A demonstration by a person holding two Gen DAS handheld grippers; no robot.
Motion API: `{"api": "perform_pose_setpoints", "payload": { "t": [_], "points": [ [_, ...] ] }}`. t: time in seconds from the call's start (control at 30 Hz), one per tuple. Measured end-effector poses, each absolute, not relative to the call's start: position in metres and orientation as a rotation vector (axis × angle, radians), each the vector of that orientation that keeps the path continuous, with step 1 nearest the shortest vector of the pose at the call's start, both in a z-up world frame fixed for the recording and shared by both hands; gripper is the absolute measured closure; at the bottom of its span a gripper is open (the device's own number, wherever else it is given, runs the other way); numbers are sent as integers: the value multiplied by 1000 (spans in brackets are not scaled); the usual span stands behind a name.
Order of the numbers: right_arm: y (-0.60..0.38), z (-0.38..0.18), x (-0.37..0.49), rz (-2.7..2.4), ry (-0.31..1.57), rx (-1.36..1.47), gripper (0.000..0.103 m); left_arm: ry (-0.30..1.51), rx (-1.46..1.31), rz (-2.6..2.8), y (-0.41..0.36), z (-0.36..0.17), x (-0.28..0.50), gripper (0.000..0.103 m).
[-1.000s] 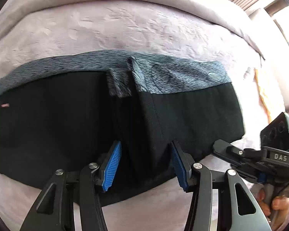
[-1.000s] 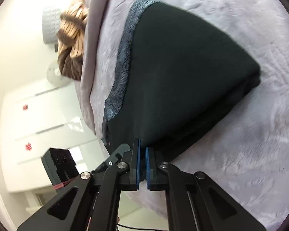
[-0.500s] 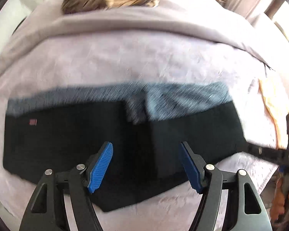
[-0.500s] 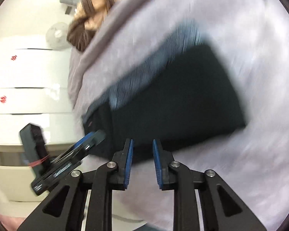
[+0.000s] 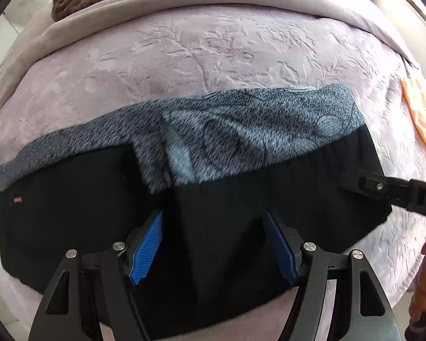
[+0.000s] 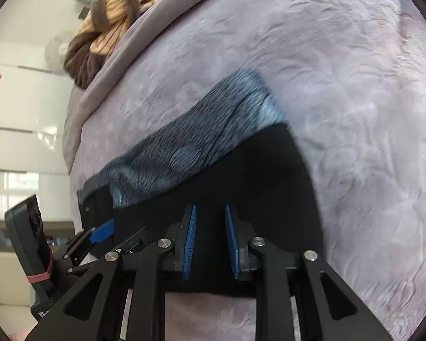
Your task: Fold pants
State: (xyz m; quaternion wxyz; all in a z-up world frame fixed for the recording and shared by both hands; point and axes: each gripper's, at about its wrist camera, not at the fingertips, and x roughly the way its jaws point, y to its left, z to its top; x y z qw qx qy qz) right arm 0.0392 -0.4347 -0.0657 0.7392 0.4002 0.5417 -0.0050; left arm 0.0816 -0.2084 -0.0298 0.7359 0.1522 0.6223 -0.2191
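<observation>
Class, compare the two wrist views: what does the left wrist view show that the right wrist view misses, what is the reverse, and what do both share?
Only the left wrist view shows the small red tag on the pants and the orange cloth at the bed's edge. Only the right wrist view shows the white cabinets and a fan. Both show the black pants with their grey fleecy lining, the lilac blanket, the brown striped garment, and the open left claw and right claw.
</observation>
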Motion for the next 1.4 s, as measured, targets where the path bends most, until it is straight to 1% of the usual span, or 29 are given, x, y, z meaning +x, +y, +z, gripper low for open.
{"api": "perform_pose_setpoints", "payload": {
  "t": [0.13, 0.17, 0.2, 0.23, 0.27, 0.33, 0.4, 0.47, 0.53, 0.57, 0.6, 0.63, 0.77, 0.9, 1.07, 1.1, 1.33, 1.37, 1.4],
  "points": [
    [-416, -55, 42, -2, 1233, 807, 78, 1392, 298, -436, -186, -21, 77, 31],
    [-412, -52, 41, -5, 1241, 792, 78, 1396, 299, -428, -177, -21, 73, 27],
    [-409, -50, 41, -4, 1245, 781, 77, 1394, 299, -415, -168, -19, 70, 17],
    [-405, -47, 41, -4, 1249, 765, 74, 1385, 296, -406, -161, -16, 68, 14],
    [-400, -44, 40, 0, 1255, 750, 73, 1372, 294, -399, -151, -12, 62, 14],
    [-389, -37, 39, 11, 1270, 718, 64, 1368, 288, -391, -137, -8, 58, 14],
    [-380, -32, 40, 14, 1282, 686, 60, 1373, 275, -378, -127, -5, 55, 14],
    [-369, -26, 40, 20, 1296, 653, 53, 1387, 268, -361, -117, -6, 51, 14],
    [-356, -20, 40, 24, 1311, 614, 37, 1395, 271, -343, -109, -5, 49, 14],
    [-349, -16, 40, 30, 1318, 591, 33, 1397, 272, -334, -104, -4, 47, 14],
    [-343, -14, 39, 35, 1323, 576, 26, 1401, 270, -331, -95, -2, 45, 14],
    [-335, -11, 38, 42, 1330, 551, 23, 1405, 265, -328, -91, -1, 45, 14],
    [-308, -1, 32, 32, 1351, 452, 19, 1421, 266, -308, -71, 1, 38, 14],
    [-285, 5, 27, 25, 1364, 391, 10, 1427, 267, -304, -46, 6, 29, 14],
    [-259, 7, 19, 10, 1402, 357, 9, 1417, 261, -294, -22, 14, 23, 14],
    [-256, 6, 18, 6, 1412, 356, 9, 1417, 260, -290, -28, 10, 29, 14],
    [-233, 1, 14, -24, 1460, 352, 9, 1428, 237, -283, -3, 9, 22, 14],
    [-230, 2, 14, -28, 1460, 346, 9, 1431, 233, -282, 0, 9, 22, 0],
    [-226, 3, 15, -31, 1458, 338, 9, 1434, 225, -279, 4, 8, 22, 0]
  ]
}}
